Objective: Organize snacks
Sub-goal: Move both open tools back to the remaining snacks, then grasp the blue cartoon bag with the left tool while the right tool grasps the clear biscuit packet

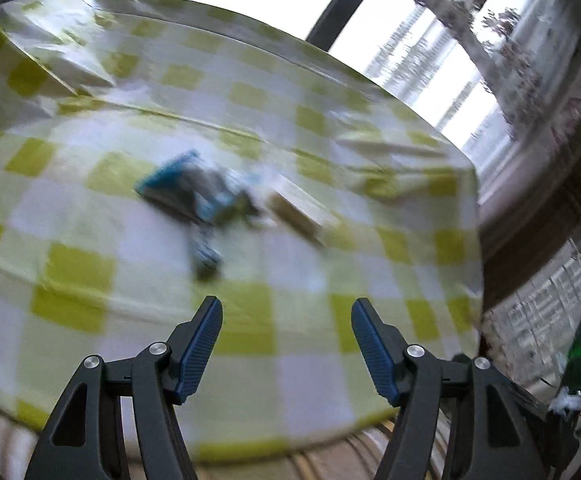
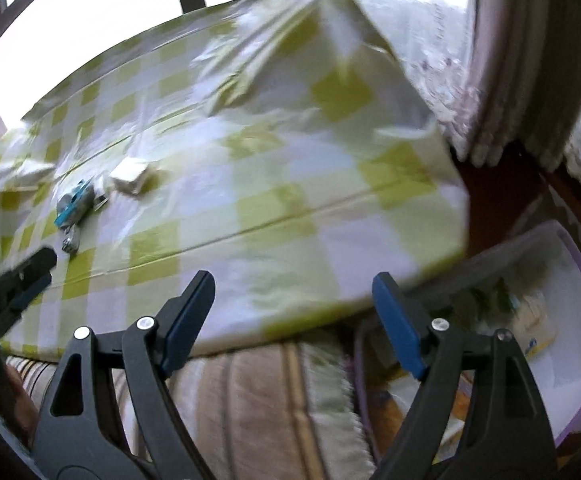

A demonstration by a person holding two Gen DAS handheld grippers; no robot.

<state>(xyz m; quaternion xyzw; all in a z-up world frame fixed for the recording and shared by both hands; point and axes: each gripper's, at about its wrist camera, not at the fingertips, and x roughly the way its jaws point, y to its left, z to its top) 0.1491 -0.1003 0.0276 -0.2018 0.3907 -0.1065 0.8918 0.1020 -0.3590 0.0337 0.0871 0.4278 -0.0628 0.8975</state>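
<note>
We take the cluster of blue-and-silver snack packets (image 1: 200, 200) as our landmark; it lies on the table under a yellow-green and white checked cloth (image 1: 90, 272), and blur keeps us from counting the packets. To the left of the cluster and beyond it, the cloth rises over a boxy lump (image 1: 54, 60) that we cannot identify. Just right of the packets, almost touching them, lies a pale tan rectangular box (image 1: 302, 212). Nearer to us than the cluster, the left hand-held gripper (image 1: 286, 312) hangs over bare cloth with its blue-padded jaws spread and nothing between them. Beyond the table, dark window bars (image 1: 342, 4) and a patterned sheer curtain (image 1: 502, 52) stand against bright light.

From the right wrist view, the same packets (image 2: 75, 204) sit far left, the pale box (image 2: 130, 178) just right of them, and the left hand-held gripper (image 2: 22, 276) enters at the left edge. The right hand-held gripper (image 2: 294, 286) is well right of the cluster, over the table's near edge, jaws spread wide and empty. Below that edge lies a striped beige cushion (image 2: 258, 400). Farthest right, below the table's corner, sits a white plastic bin with a lilac rim (image 2: 570, 320); blurred packets lie inside, too smeared to name.
</note>
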